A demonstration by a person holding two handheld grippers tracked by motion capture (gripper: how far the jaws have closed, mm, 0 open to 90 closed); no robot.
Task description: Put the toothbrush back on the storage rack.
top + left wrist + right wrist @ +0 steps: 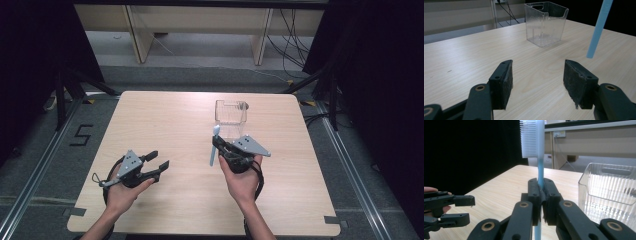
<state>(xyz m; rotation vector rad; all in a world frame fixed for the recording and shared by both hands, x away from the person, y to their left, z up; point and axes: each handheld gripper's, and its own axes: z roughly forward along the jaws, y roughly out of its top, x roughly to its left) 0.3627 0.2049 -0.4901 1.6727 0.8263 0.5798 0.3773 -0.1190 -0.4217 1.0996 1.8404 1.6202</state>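
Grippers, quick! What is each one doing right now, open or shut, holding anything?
Left gripper: jaws open, nothing between them.
Right gripper: jaws shut on the blue toothbrush, bristles up, near the clear bin.

I see even overhead light on the table [165, 120], with soft, faint shadows under the hands. Black curtains stay dark at both sides. My gripper views are soft up close, and the bin [545, 23] glints slightly.
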